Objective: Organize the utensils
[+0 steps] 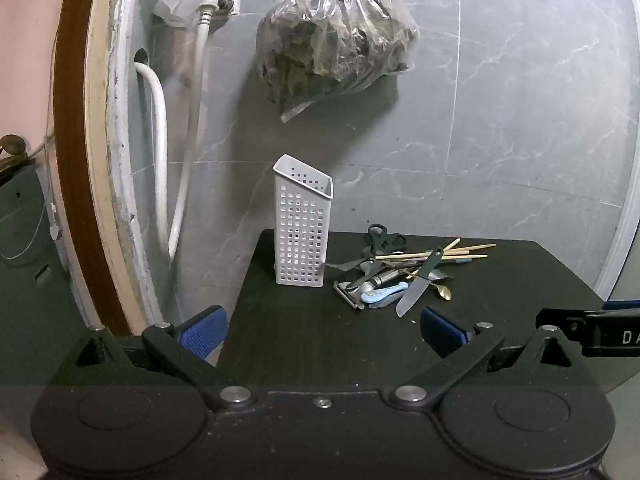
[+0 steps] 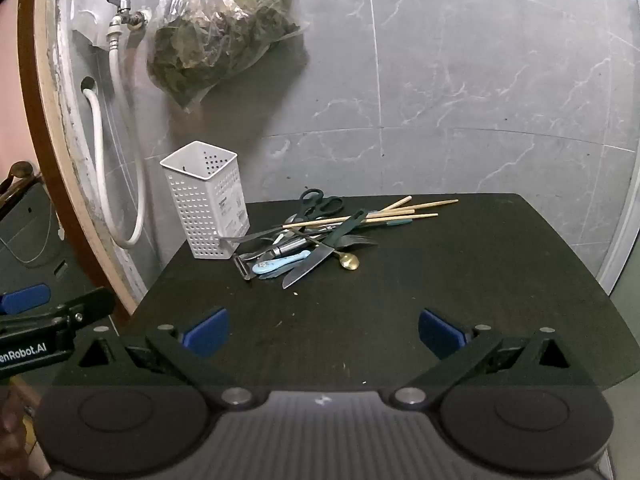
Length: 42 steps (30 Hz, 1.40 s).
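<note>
Nothing is sorted yet, by the look of it: the utensils (image 2: 316,236) lie in a tangled pile at centre frame on the matte black counter (image 2: 480,280), just right of the upright white perforated plastic holder (image 2: 206,204). Both the left hand-held gripper (image 1: 322,326) and the right hand-held gripper (image 2: 322,330) stand wide apart, empty, low in frame. The next move calls for picking one piece. The steel knife (image 2: 306,266), thin wooden chopsticks (image 2: 384,214) and gold spoon (image 2: 349,261) overlap.
</note>
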Available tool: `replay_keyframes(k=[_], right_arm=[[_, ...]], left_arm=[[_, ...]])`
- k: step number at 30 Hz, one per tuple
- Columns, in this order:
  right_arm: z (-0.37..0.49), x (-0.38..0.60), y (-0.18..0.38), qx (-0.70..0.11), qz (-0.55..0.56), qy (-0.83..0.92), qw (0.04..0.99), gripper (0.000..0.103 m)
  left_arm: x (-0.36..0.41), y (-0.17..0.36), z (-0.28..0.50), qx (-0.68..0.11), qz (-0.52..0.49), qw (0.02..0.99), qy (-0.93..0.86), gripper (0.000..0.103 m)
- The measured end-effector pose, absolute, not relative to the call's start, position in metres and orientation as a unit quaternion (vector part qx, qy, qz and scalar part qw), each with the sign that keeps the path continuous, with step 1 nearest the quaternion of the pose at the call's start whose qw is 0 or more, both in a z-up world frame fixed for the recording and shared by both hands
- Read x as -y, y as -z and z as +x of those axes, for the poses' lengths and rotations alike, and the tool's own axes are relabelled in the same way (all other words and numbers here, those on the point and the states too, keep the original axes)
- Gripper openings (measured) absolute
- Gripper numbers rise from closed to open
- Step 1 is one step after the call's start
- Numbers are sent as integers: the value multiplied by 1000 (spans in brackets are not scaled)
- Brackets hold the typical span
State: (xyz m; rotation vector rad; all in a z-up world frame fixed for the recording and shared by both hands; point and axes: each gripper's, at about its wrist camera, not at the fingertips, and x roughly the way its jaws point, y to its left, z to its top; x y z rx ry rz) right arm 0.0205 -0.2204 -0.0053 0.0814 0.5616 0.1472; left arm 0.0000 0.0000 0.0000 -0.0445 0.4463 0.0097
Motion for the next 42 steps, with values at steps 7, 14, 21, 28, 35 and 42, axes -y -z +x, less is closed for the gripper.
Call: replay_keyframes(k=[7, 14, 21, 28, 35, 42], right_arm=[[22, 220, 5, -279, 40, -73, 957, 103], [23, 222, 4, -280, 40, -73, 956, 103], [22, 224, 3, -280, 40, -73, 956, 103], [21, 226, 2, -280, 41, -73, 956, 103], [22, 231, -1, -282, 44, -74, 956, 103], [25, 232, 3, -288, 47, -77, 953, 103]], left_arm=[[0, 0, 0, -221, -23, 975, -6, 102], [0, 0, -1, -223, -22, 975, -6, 102], [4, 5, 0, -223, -21, 975, -6, 102], [5, 6, 1, -224, -20, 974, -6, 102], [14, 6, -3, -228, -16, 974, -7, 102], [15, 7, 0, -239, -16, 971, -10, 102]])
